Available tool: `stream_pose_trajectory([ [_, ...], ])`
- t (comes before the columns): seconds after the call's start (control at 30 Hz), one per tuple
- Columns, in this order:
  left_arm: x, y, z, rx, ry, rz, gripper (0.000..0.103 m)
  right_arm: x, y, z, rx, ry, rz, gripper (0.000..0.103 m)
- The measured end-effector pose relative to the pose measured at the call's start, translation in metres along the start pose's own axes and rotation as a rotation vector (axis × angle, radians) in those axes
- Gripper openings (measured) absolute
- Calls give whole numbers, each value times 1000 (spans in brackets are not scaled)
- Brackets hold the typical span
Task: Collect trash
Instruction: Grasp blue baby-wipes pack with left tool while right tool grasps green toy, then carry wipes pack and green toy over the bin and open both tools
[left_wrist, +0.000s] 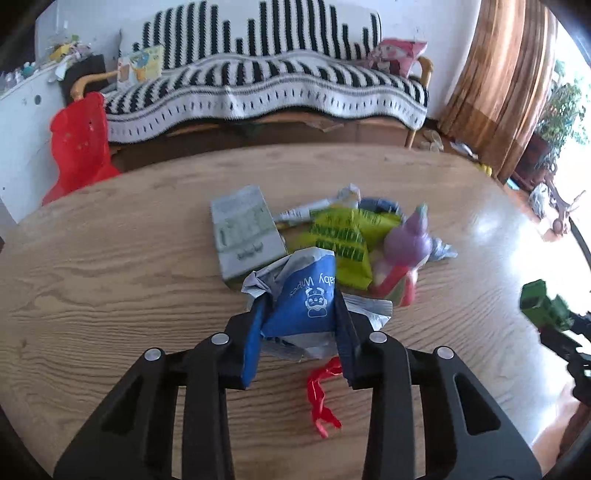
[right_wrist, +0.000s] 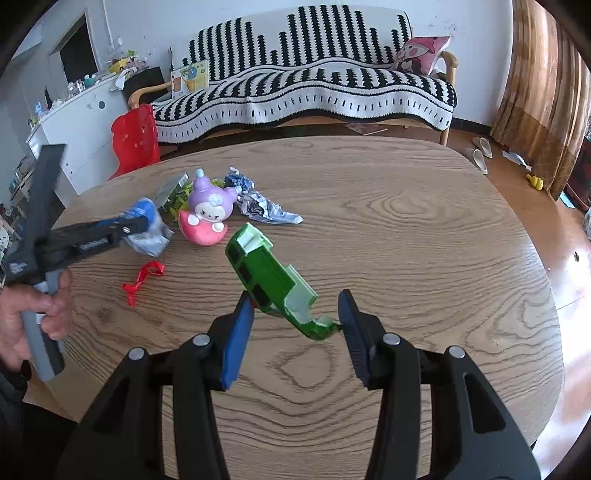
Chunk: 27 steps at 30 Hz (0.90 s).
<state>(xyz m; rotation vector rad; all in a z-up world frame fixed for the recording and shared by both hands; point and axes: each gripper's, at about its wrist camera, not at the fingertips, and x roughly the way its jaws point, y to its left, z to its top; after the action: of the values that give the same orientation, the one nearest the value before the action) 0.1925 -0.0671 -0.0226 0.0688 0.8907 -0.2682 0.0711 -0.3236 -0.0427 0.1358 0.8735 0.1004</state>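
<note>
A crumpled blue-and-white baby wipes packet (left_wrist: 310, 280) lies at the near edge of a litter pile on the wooden table (left_wrist: 110, 277). My left gripper (left_wrist: 301, 306) is shut on it, one blue pad pressed on each side. In the right wrist view the same left gripper (right_wrist: 136, 221) reaches in from the left, held by a hand (right_wrist: 37, 314). My right gripper (right_wrist: 295, 295) is shut on a green toy truck (right_wrist: 262, 266), holding it tilted above the table. The truck (left_wrist: 543, 306) also shows at the right edge of the left wrist view.
The pile holds a grey-green box (left_wrist: 247, 232), a yellow-green packet (left_wrist: 347, 240), a purple and pink toy figure (right_wrist: 210, 214) and crumpled foil (right_wrist: 266, 210). A red ribbon (left_wrist: 321, 395) lies apart. Behind the table are a red chair (right_wrist: 135, 136) and a striped sofa (right_wrist: 314, 85).
</note>
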Motion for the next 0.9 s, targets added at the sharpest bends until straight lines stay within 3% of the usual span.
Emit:
stream_pose_trajectory([
  [0.2,-43,-4,4,-46,-74,-64,34,-11,-21,-3,55,-12,-16,47],
  [0.33,-57,-39,2,-4,-101,-119,34,-29,-53,-11,116,-24,-58,47],
  [0.6,-67,-182,-22,159,-103,-299,34,-81,-152,-57,280,-42,-194,47],
  [0.9,-71,-355,-88,362,-63,-509,35,-140,-280,-158,527,-9,-354,47],
])
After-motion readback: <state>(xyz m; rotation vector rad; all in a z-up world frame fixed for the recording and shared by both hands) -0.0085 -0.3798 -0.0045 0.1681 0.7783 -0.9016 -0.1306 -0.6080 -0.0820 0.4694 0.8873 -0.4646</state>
